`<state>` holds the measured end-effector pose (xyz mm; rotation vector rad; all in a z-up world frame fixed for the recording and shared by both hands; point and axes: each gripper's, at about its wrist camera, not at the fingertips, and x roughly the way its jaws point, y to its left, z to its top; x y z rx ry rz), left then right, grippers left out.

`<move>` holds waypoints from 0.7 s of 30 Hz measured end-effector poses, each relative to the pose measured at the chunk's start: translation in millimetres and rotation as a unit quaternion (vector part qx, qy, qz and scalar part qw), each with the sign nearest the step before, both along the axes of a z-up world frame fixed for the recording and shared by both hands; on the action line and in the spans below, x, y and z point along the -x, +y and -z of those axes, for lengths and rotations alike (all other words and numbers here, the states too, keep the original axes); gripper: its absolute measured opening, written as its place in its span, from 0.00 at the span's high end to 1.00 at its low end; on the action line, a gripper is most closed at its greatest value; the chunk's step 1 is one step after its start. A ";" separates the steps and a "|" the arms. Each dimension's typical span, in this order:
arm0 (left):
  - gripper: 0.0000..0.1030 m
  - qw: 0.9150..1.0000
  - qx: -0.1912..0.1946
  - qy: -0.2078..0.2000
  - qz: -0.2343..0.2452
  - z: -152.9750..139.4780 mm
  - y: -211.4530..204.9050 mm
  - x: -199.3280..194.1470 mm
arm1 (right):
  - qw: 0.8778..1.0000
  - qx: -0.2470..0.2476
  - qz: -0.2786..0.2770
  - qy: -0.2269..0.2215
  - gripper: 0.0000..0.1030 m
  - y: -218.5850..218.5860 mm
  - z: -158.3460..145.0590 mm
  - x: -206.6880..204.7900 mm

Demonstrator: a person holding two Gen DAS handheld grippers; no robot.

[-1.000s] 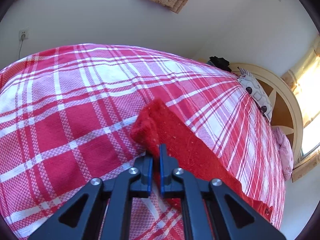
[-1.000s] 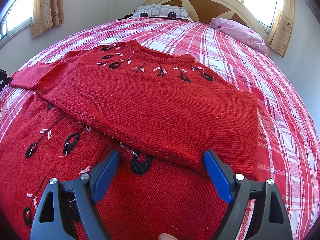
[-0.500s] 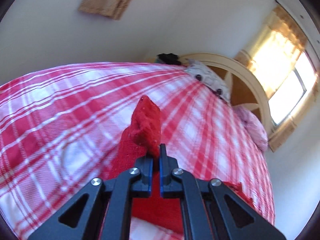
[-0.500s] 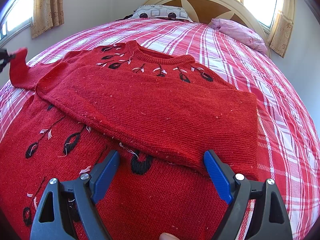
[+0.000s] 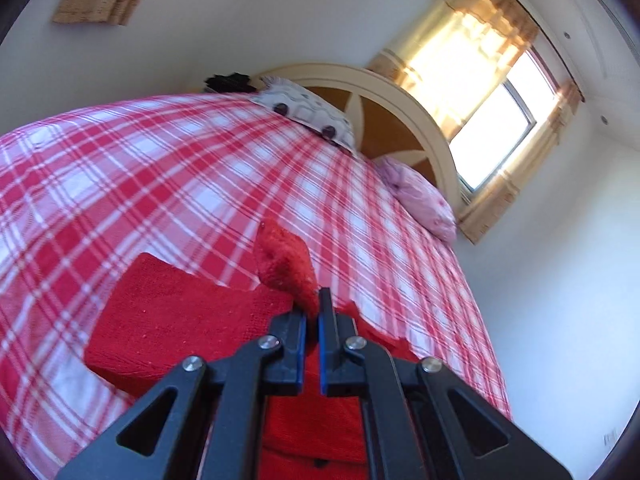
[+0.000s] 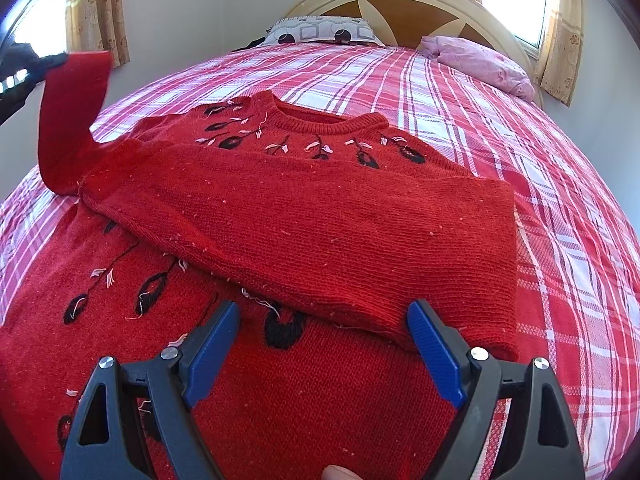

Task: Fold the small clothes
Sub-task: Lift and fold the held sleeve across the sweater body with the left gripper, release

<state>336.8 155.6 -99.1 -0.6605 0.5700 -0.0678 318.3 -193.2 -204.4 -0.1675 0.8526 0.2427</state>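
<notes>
A red knitted sweater (image 6: 320,216) with black and pink embroidery lies flat on the plaid bed, one sleeve folded across its chest. Its other sleeve (image 6: 72,116) is lifted off the bed at the far left, cuff held by my left gripper (image 6: 44,65). In the left wrist view that gripper (image 5: 313,312) is shut on the red cuff (image 5: 286,264), which sticks up past the fingertips. My right gripper (image 6: 324,320) hovers open over the sweater's lower body, its blue pads (image 6: 434,350) wide apart with nothing between them.
The bed carries a red and white plaid cover (image 6: 500,120). A patterned pillow (image 6: 320,32) and a pink pillow (image 6: 480,62) lie by the rounded headboard (image 6: 400,4). Curtained windows (image 5: 500,92) are behind. A fingertip (image 6: 338,472) shows at the bottom edge.
My left gripper has risen and swung toward the sweater with the cuff in it, lifting the sleeve off the bed. The right gripper has kept still.
</notes>
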 end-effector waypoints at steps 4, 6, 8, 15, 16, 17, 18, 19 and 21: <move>0.96 0.999 -0.005 0.003 0.032 3.5 -38.3 -10.5 | 1.000 -0.009 0.000 0.000 0.16 -2.1 -0.2 -0.2; 0.96 0.999 -0.015 0.007 0.042 8.9 -53.8 -17.2 | 1.000 -0.013 0.000 -0.001 0.16 -2.9 -0.5 -1.2; 0.96 0.998 -0.029 0.012 0.049 14.1 -65.3 -22.0 | 1.000 -0.016 0.000 -0.001 0.16 -3.6 -0.7 -0.8; 0.95 0.988 -0.115 0.040 0.098 46.8 -123.9 -31.9 | 1.000 -0.021 0.001 -0.002 0.16 -5.0 -0.4 -0.2; 0.95 0.985 -0.127 0.041 0.105 50.9 -129.9 -32.7 | 1.000 -0.021 0.001 -0.001 0.16 -5.0 -0.4 -1.0; 0.95 0.981 -0.148 0.046 0.117 55.9 -139.2 -34.2 | 1.000 -0.022 0.001 -0.001 0.16 -5.1 -0.4 -0.5; 0.95 0.975 -0.175 0.055 0.129 62.8 -149.6 -35.8 | 1.000 -0.022 0.001 -0.001 0.16 -5.2 -0.4 -0.9; 0.94 0.970 -0.187 0.059 0.140 66.6 -155.6 -35.7 | 1.000 -0.022 0.001 -0.001 0.16 -5.0 -0.2 -1.1; 0.80 0.960 -0.216 0.067 0.167 71.2 -166.4 -33.0 | 1.000 -0.022 0.001 -0.001 0.16 -5.4 0.0 -0.6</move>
